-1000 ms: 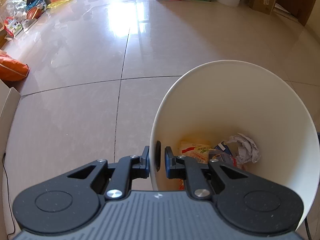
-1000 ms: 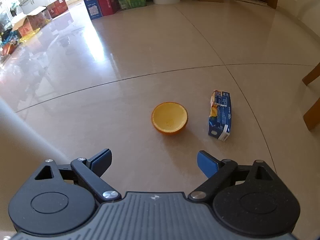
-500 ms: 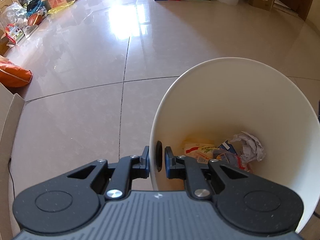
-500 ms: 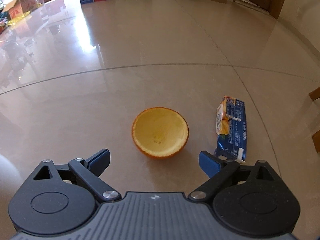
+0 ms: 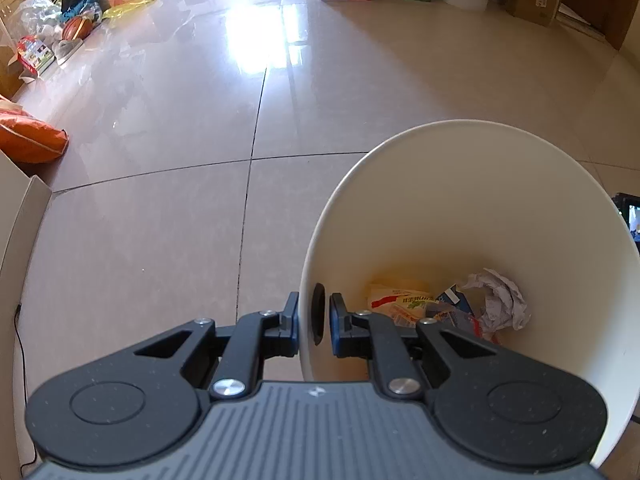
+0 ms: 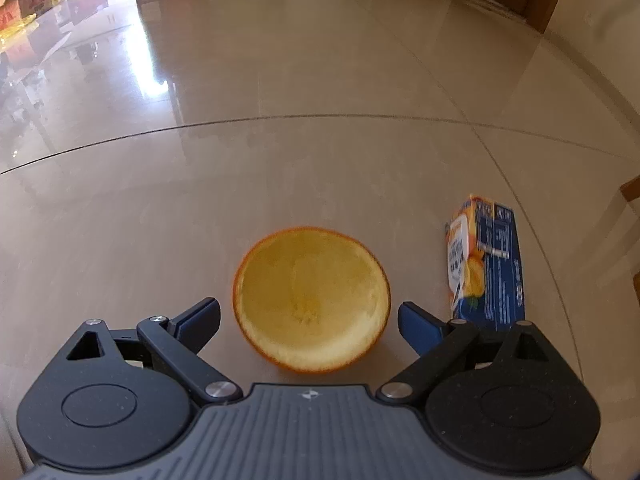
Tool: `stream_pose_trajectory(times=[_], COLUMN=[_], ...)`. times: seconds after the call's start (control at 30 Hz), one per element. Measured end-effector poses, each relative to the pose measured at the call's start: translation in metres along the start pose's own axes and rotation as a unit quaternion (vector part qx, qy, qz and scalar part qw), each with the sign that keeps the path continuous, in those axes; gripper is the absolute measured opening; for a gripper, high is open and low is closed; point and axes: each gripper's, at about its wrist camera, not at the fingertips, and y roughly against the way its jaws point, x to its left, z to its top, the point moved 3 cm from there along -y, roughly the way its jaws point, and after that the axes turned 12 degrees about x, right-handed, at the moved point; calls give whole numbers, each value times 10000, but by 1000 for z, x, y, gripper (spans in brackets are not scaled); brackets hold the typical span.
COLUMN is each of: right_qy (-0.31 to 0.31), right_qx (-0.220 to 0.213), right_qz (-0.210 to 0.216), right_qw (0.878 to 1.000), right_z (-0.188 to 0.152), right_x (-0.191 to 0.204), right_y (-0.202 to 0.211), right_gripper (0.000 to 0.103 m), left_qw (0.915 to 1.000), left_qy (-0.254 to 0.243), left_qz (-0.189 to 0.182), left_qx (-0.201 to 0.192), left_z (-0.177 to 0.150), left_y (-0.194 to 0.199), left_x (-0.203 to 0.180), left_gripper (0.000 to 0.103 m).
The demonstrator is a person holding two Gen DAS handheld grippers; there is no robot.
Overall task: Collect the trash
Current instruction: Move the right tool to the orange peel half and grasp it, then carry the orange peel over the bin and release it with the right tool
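L gripper (image 5: 314, 320): your jaws pinch the white bin (image 5: 460, 208) rim, one finger inside, one out.
R gripper (image 6: 308, 322): spread wide, orange peel half (image 6: 312, 300) between the tips, untouched.
Carton (image 6: 486, 264): blue juice box, print too blurred to read, just R of peel.
Room: open tile floor (image 6: 280, 80) ahead.

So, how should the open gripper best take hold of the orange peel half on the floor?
Grip the orange peel across its thin rim, coming from above. It sits cup side up, and the right gripper already stands open with a finger on each side of it. One finger inside and one outside the wall may hold more surely.
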Motion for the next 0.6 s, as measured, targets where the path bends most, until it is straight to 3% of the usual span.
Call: stream_pose_trajectory(times=[0.17, 0.4, 0.6], right_qy=[5, 60, 253], right_qx=[136, 309, 427], right_qz=[-58, -34, 175], right_qw=[9999, 9995, 9986], right_z=[7, 9, 6], right_x=[1, 2, 0], right_y=[-5, 0, 30], right_gripper=[84, 80, 80], left_qw=[10000, 10000, 10000], left_qy=[-2, 13, 24], left_qz=[5, -8, 53], left_qx=[-4, 8, -4], left_z=[-1, 0, -2], left_y=[1, 4, 4], left_x=[0, 2, 0], left_gripper=[12, 12, 12])
